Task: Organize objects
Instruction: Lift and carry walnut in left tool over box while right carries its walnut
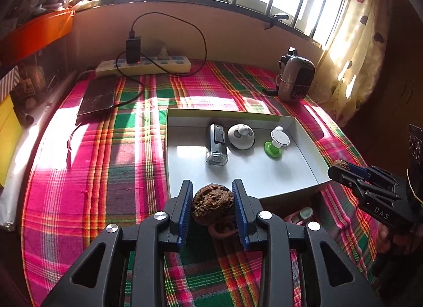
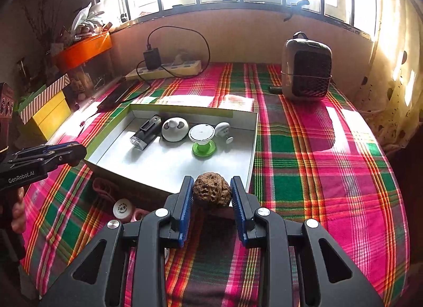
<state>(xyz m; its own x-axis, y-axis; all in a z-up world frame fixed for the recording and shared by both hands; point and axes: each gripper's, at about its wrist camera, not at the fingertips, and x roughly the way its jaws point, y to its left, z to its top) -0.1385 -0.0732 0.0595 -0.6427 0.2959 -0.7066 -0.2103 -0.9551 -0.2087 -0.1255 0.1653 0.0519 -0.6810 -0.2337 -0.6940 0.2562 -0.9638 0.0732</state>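
Nearest the left wrist camera, the left gripper (image 1: 212,207) has its blue-padded jaws partly closed on a brown, deeply wrinkled walnut (image 1: 213,207), both pads pressed against its sides. The nut is held above the plaid tablecloth (image 1: 105,169), just short of the near edge of a shallow white cardboard tray (image 1: 264,174).

In the right wrist view, the right gripper (image 2: 211,192) is in the same state: jaws partly closed, pads clamped on a second walnut (image 2: 211,192), held over the tray's near right corner (image 2: 252,148). Each gripper also shows at the edge of the other's view, at about the same height, one on either side of the tray's near end.

The tray sits in the middle of the table with its base mostly bare. Along its far side, left to right, are a black and clear bicycle light (image 2: 145,135) lying flat, a white rounded dome with grey markings (image 2: 175,129), and a green-based stand with a round white top (image 2: 202,139). Behind the stand lies a small white mushroom-shaped piece (image 2: 222,129), seen clearly only in the right view.

On the cloth just in front of the tray lie a pink item with a small round white cap (image 2: 123,209), partly hidden.

Farther back are a power strip (image 1: 144,65) with a black charger (image 1: 133,49) and cable, a dark phone (image 1: 98,94) at far left, and a grey heater (image 2: 306,67) at far right under the window.
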